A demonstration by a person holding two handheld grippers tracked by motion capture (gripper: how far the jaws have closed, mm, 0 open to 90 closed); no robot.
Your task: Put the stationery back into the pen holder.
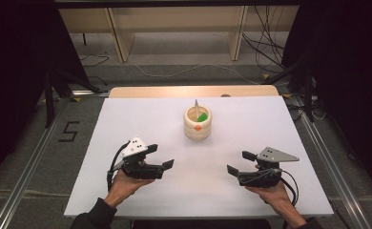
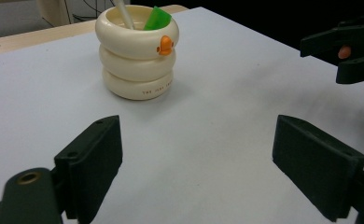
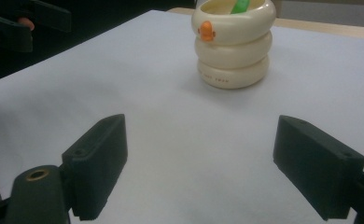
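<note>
Bare table (image 1: 251, 138) lies open around the cream holder (image 1: 197, 125), the lone obstacle.

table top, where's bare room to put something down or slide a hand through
Bare white table lies between the left hand-held gripper and the right hand-held gripper, running up to the cream cup. Both far corners beside the cup are free too. Only the cup's own spot is taken.

even overhead light makes the white surface (image 1: 241, 157) bright while the room around it sinks into near black; shadows under the cream holder (image 1: 197, 124) are soft and short. the gripper views look slightly hazy, with near black jaws blurred at the bottom edge
</note>
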